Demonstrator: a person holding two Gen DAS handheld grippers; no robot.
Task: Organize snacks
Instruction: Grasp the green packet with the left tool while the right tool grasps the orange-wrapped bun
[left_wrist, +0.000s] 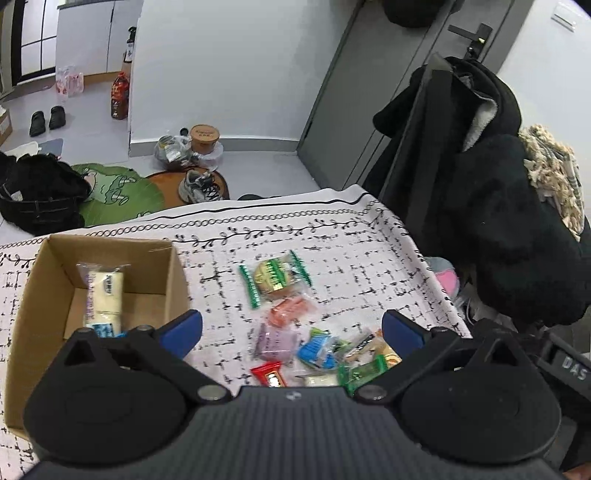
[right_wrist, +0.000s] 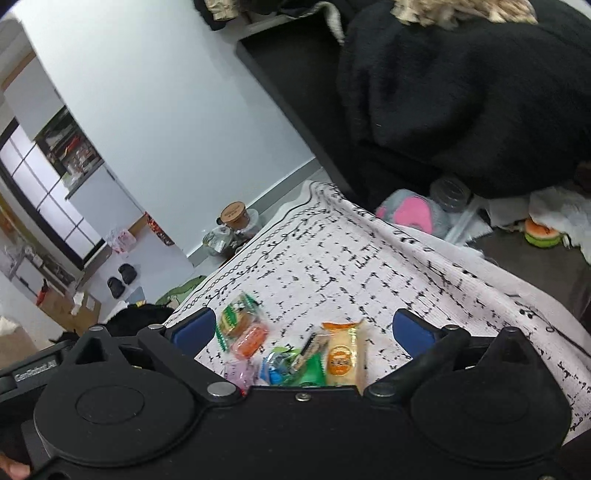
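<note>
Blue pads on my left gripper (left_wrist: 291, 328) stand wide apart with nothing between them, and my right gripper (right_wrist: 303, 326) is the same: jaws spread wide, holding nothing. Both hover low over the loose snack pile (left_wrist: 314, 350) on the patterned cloth (left_wrist: 369, 258) that covers the worktop, so I judge I am between picks, with one packet boxed and most of the sorting not yet done. Nearest my left jaws lie a red packet (left_wrist: 269, 373), a green one (left_wrist: 364, 371), a blue one (left_wrist: 316, 347) and a pale purple one (left_wrist: 277, 341), crowded and partly overlapping. Just beyond them sits an orange packet (left_wrist: 291, 310), and further out a green-edged cake packet (left_wrist: 275, 277) lying by itself. From my right side, an orange-and-yellow packet (right_wrist: 341, 354) lies closest between the jaws, touching the green and blue wrappers to its left. The next move, as I see it, calls for singling out one packet, closing on it without dragging its neighbours, and carrying it across to the cardboard box (left_wrist: 173, 280) on my left. Wrappers look slick and crinkly, so a pinch on the body rather than a sealed edge seems safer. That box stands open beside the pile, and inside it I see one long cream-coloured packet (left_wrist: 105, 299) lying along the floor, with bare cardboard next to it. Beyond the worktop's far edge is the room floor (left_wrist: 258, 166), with shoes and bags.
</note>
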